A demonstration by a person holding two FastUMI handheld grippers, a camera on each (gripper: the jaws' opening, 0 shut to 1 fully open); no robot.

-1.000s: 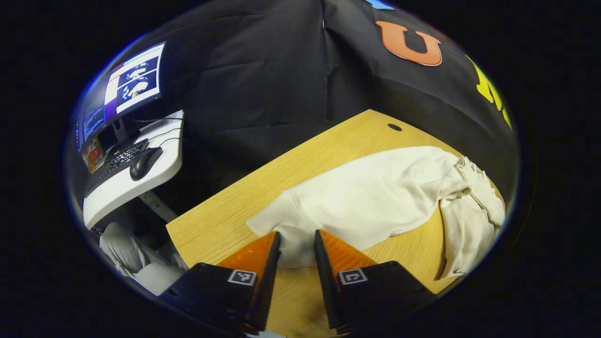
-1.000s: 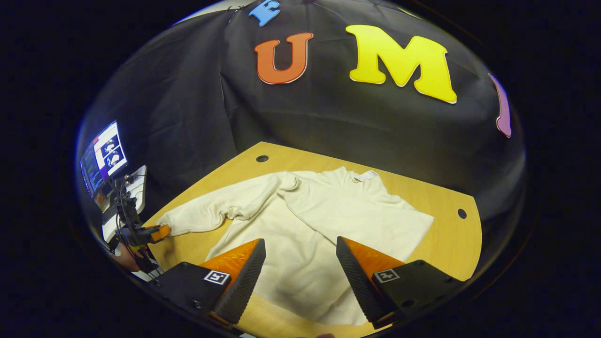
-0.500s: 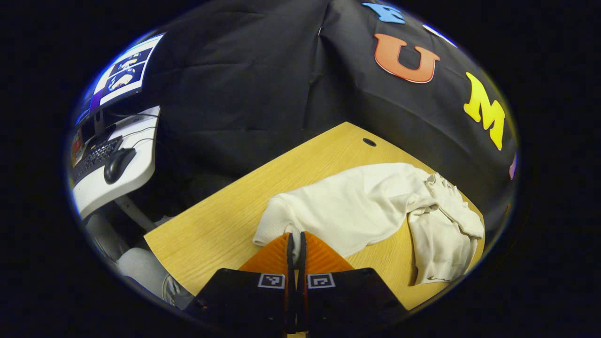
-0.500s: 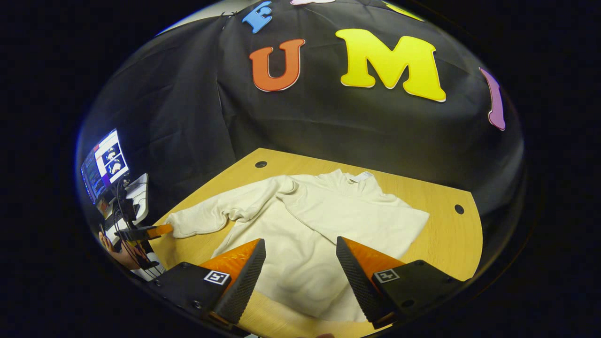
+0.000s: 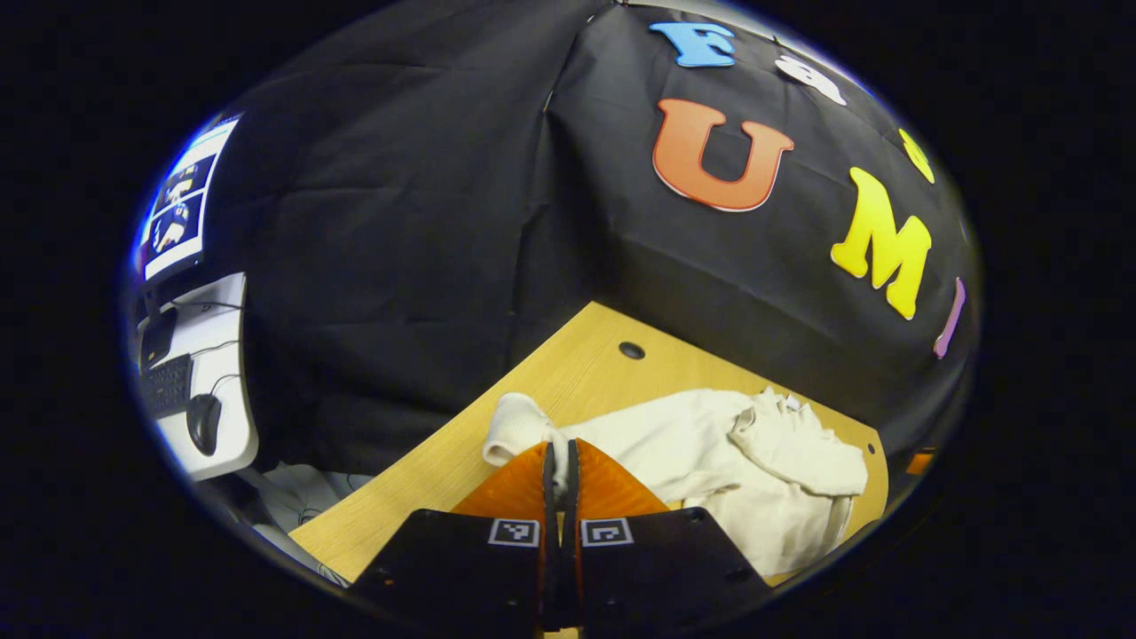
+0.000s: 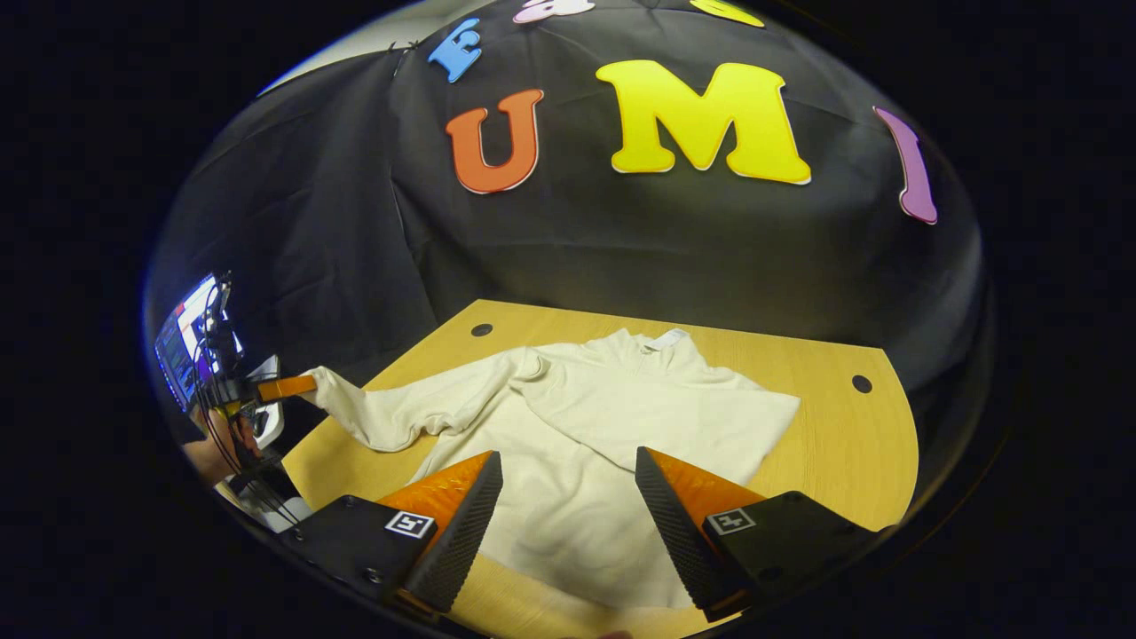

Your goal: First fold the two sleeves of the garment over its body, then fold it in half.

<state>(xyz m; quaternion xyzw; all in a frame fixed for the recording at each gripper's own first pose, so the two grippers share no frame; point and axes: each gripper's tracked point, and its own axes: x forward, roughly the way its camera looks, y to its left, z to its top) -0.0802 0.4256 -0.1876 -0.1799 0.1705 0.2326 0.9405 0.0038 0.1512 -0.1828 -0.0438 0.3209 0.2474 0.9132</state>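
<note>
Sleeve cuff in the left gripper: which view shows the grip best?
Left gripper view: the left gripper is shut on the ribbed sleeve cuff, seen close up between its fingers. The right gripper view shows the same grip small and far off at the frame's left edge, sleeve lifted off the wooden table.

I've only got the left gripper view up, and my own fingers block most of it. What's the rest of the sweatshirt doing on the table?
Observer: In the right gripper view the cream sweatshirt lies spread flat on the wooden table, collar toward the wall.
Operator: Where's the other sleeve?
Observer: No right sleeve sticks out; that side ends in a straight edge.
Operator: And the right gripper?
Observer: The right gripper is open over the sweatshirt's lower body, holding nothing.
Operator: Is my cuff off the table?
Observer: Yes, the left gripper holds the sleeve cuff raised beyond the table's left edge.
</note>
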